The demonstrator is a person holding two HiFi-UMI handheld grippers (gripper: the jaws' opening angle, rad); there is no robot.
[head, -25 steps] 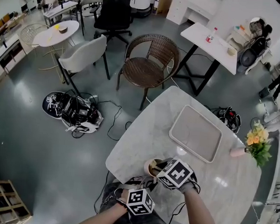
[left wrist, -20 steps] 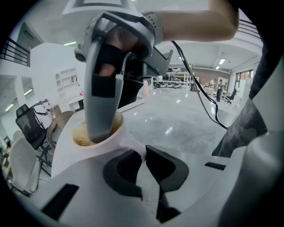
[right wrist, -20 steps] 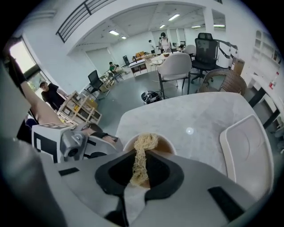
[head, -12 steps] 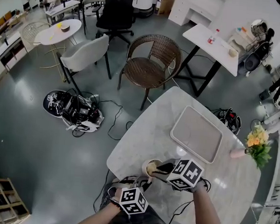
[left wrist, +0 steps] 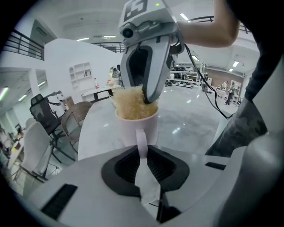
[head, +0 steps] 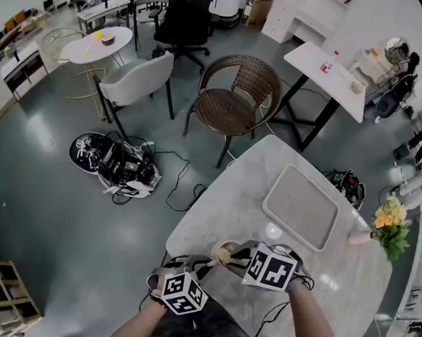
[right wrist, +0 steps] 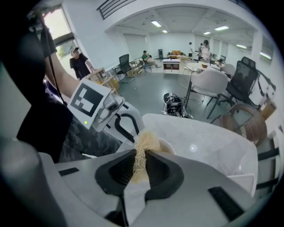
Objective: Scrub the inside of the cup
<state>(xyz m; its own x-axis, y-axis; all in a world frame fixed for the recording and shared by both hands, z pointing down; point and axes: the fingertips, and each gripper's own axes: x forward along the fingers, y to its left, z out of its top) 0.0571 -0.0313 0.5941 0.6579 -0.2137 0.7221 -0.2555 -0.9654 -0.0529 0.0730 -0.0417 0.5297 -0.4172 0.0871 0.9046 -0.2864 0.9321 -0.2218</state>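
Closest to the person, at the near edge of the marble table (head: 336,281), the left gripper (left wrist: 142,156) had its fingers pinched on the handle (left wrist: 141,138) of the white cup (left wrist: 135,124). They had just eased a touch wider, yet the handle was clamped between them. I couldn't tell whether the cup's base sat on the table or hung just above it.

The right gripper (right wrist: 140,153) came down steeply from above, fingers pressed together on a wad of pale fibrous scrubber (right wrist: 143,142), whose free end was stuffed into the cup's mouth. To my eye the scrubbing itself was in hand, with the wad already inside. The next move would call for the left grip to hold firm on that thin handle while the right twisted and pushed the wad round the wall and down to the bottom. A loosening pinch could let the cup swing or tip.

Farther along the table lay an empty tray (head: 300,205), well apart from the work, and a bunch of yellow flowers (head: 389,216) at the far right edge. Nothing on the table stood in the way. Beyond it were a wicker chair (head: 234,94) and a tangle of cables and gear (head: 117,166) on the floor.
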